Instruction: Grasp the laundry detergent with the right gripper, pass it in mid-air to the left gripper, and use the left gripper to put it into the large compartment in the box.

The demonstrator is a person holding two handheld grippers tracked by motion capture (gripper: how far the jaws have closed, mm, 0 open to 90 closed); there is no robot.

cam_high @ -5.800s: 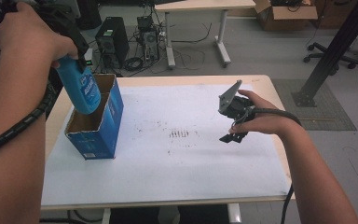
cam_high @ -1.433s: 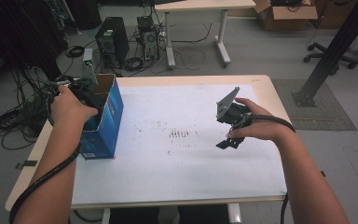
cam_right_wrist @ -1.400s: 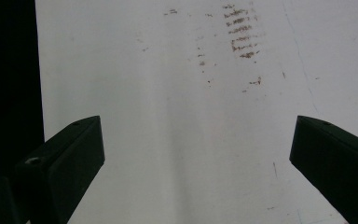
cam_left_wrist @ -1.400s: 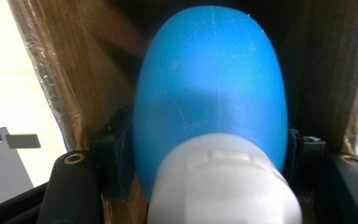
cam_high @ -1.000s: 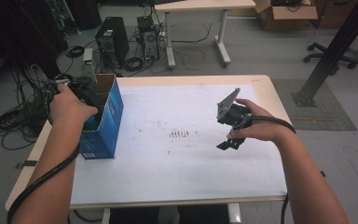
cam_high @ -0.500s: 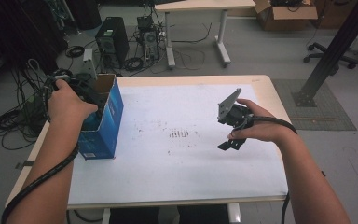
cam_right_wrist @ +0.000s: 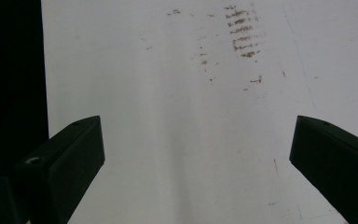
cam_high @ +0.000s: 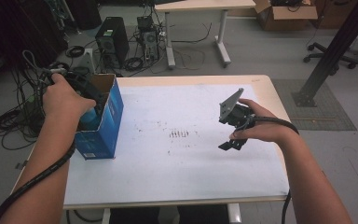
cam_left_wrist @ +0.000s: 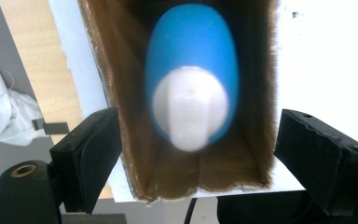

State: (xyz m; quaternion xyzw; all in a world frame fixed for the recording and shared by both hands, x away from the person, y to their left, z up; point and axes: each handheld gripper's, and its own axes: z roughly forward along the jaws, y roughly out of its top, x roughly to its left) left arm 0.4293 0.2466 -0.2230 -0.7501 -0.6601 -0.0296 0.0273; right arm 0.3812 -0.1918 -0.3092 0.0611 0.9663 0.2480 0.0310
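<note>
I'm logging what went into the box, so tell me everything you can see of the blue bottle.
The blue bottle is smooth, glossy and plastic-looking, with a rounded oval body and a white cap that has a raised ridge across it. It stands cap-up inside the open cardboard box, brown within and blue outside, at the table's left edge. It is blurred in the left gripper view. The left gripper hangs above it with jaws wide apart, touching nothing; in the high view the hand covers most of it.
</note>
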